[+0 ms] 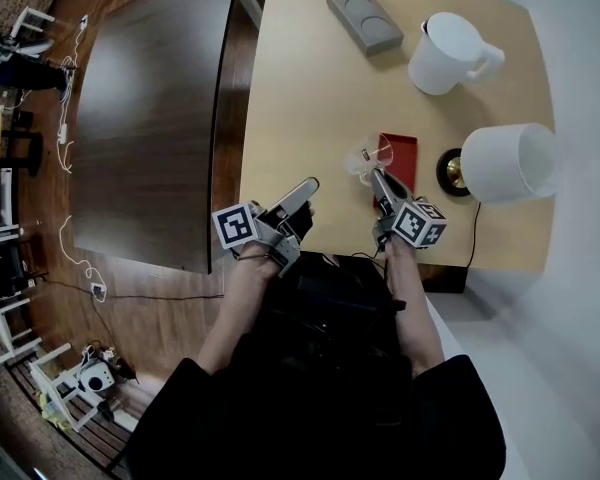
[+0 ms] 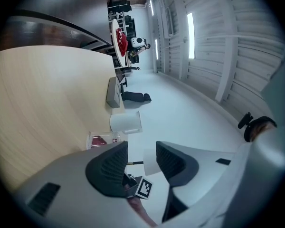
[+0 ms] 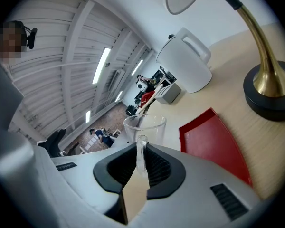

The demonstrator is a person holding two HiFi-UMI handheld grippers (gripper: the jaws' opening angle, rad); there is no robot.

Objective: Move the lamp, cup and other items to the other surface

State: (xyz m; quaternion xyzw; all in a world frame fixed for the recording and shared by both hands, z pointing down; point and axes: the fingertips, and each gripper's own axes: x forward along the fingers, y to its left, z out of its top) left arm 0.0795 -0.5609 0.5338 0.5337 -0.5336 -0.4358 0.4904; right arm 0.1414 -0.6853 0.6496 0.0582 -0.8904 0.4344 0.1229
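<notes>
The light wooden table (image 1: 310, 98) is carrying the lamp (image 1: 505, 163), a white jug (image 1: 445, 53) and a red tray (image 1: 400, 158). The glass cup (image 1: 366, 159) is sitting just beside this tray, and the right gripper (image 1: 378, 176) is clamping its handle. The left gripper (image 1: 306, 188) is hanging with jaws apart, holding nothing.

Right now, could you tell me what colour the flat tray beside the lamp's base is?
The tray is plain red, clearest in the right gripper view.
</notes>
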